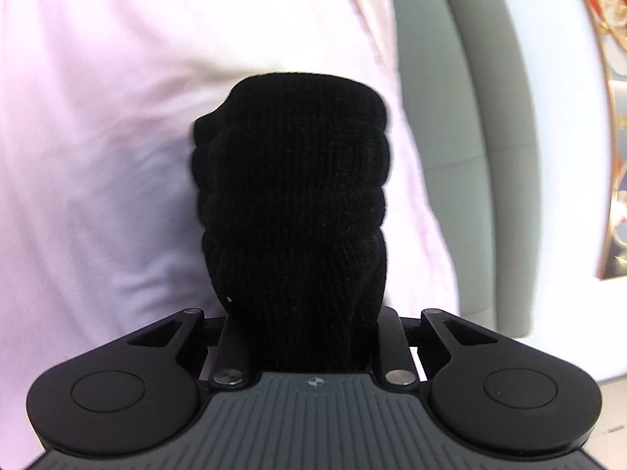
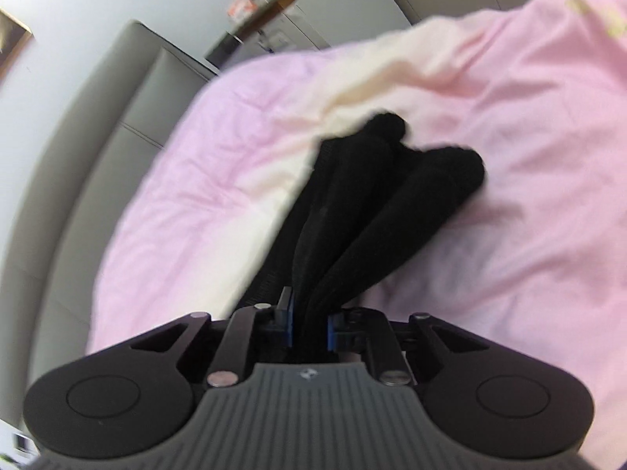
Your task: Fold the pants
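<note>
Both the left gripper and right gripper clamp bunched black pants above the pink bedding, mid-fold I judge; next, lay them flat.

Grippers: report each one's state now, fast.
Left gripper: shut on the black pants.
Right gripper: shut on the black pants.
</note>
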### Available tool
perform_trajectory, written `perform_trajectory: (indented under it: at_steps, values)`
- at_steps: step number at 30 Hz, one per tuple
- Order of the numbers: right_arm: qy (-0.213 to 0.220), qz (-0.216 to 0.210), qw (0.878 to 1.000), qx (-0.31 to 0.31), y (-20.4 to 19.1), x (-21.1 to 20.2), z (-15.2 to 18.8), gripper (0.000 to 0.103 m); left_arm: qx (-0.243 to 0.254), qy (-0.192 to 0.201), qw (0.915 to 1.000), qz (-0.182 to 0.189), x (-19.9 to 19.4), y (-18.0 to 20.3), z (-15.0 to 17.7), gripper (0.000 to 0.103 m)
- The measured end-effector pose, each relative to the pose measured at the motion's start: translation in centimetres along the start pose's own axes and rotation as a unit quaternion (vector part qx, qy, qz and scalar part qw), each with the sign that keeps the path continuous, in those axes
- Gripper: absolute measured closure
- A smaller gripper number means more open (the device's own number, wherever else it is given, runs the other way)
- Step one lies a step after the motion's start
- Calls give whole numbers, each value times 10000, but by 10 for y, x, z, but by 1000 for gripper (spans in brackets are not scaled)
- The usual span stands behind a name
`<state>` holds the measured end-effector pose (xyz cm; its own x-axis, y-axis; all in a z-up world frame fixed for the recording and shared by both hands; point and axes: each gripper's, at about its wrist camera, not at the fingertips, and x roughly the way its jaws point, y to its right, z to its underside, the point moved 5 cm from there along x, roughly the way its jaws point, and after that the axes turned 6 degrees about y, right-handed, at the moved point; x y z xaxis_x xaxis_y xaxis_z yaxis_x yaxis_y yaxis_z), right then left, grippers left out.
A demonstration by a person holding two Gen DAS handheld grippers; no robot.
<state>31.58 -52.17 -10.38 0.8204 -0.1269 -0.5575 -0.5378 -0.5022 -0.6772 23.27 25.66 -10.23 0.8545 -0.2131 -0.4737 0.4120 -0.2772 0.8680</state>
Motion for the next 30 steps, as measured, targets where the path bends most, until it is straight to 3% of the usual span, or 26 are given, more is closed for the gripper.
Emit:
perform_trajectory:
  at_steps: [5,7,9,11,12,13,14,15,17,20,23,27,30]
  values:
    - [-188,-390,9989,165,-18,-73,-3,94,436,277,9985,168,-69,30,-27,78]
    - [-398,-427,9981,174,-1,-102,13,94,584,294,9979,-26,-99,15,-31,78]
    - [-662,-370,9971,27,26,-122,40,93,908,243,9944,-474,-120,-11,-30,78]
    - [-1130,19,9936,-73,67,-129,79,92,753,-18,9922,-998,-127,-52,-29,77]
    - [-1433,405,9888,-56,92,-130,100,84,546,-237,9908,-1218,-124,-73,-28,76]
    - [-1670,790,9828,-13,114,-131,115,78,399,-338,9893,-1366,-121,-89,-27,75]
    - [-1726,809,9814,225,136,-136,124,79,365,-319,9895,-1362,-120,-99,-27,72]
    - [-1597,555,9842,532,147,-144,124,77,380,-293,9904,-1295,-118,-102,-27,70]
    - [-1305,511,9873,746,155,-165,113,70,487,-259,9904,-1268,-121,-98,-26,70]
    - [-574,1027,9930,101,145,-193,84,56,828,-216,9869,-1369,-122,-79,-15,70]
    - [-129,971,9936,-555,121,-207,60,55,1008,-190,9843,-1436,-120,-67,-15,68]
    - [-37,786,9908,-1099,90,-187,51,50,976,-282,9824,-1568,-109,-72,-8,58]
    - [-64,1213,9843,-1283,88,-151,55,48,900,-299,9831,-1566,-118,-89,-4,50]
